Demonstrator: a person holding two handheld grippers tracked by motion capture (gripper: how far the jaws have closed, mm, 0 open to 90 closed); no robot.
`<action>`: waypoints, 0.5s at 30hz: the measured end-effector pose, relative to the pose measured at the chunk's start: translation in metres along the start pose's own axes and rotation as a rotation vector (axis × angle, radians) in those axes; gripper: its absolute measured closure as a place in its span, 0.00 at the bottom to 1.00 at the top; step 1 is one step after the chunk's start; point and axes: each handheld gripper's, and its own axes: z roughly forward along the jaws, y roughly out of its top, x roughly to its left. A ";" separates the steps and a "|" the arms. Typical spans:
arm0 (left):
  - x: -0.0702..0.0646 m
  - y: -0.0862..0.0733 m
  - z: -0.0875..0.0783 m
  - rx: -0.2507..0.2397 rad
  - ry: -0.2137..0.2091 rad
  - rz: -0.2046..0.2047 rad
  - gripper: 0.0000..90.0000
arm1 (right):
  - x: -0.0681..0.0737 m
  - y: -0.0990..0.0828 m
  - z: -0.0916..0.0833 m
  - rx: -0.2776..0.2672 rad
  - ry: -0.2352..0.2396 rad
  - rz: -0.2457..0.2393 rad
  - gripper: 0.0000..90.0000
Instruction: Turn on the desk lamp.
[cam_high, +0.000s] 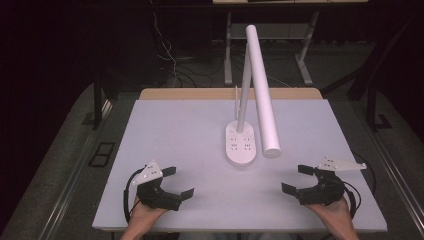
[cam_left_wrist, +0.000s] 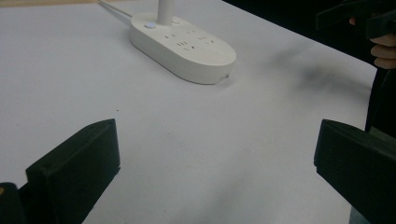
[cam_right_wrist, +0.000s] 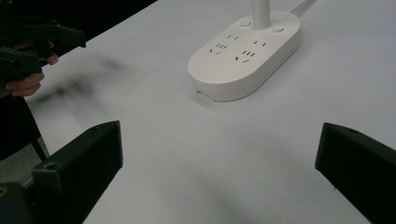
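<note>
Two grippers rest at the near edge of the table (cam_high: 165, 125), both released and holding nothing. The left gripper (cam_high: 176, 183) sits well to the near left of the desk lamp (cam_high: 242, 145); its jaws stand wide apart with bare tabletop between them. The right gripper (cam_high: 298, 179) sits well to the near right of the lamp, jaws likewise spread and empty.

The lamp stands near the table's middle, toward the far side. Its oval base carries sockets and buttons on top. A thin upright stem (cam_high: 245, 90) rises from the far end of the base. A long white tube head (cam_high: 262, 90) slopes beside the stem, its low end hanging just right of the base.

Judgement: smooth hard plastic, likely slippery under the pads. The base probably carries most of the weight; the head and its joint look the weakest part. The stem, low down near the base, appears the soundest place to grip. A cord (cam_left_wrist: 114, 8) trails from behind the base and may drag.
</note>
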 end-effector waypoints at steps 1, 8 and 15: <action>0.000 0.000 0.000 0.000 0.000 0.000 0.00 | 0.000 0.000 0.000 0.002 -0.001 -0.002 0.01; -0.001 0.000 0.000 -0.001 0.001 0.001 0.00 | -0.001 -0.001 0.000 0.018 0.001 0.000 0.01; -0.001 0.000 0.000 0.001 0.006 0.003 0.00 | -0.002 -0.001 0.000 0.033 -0.003 0.006 0.01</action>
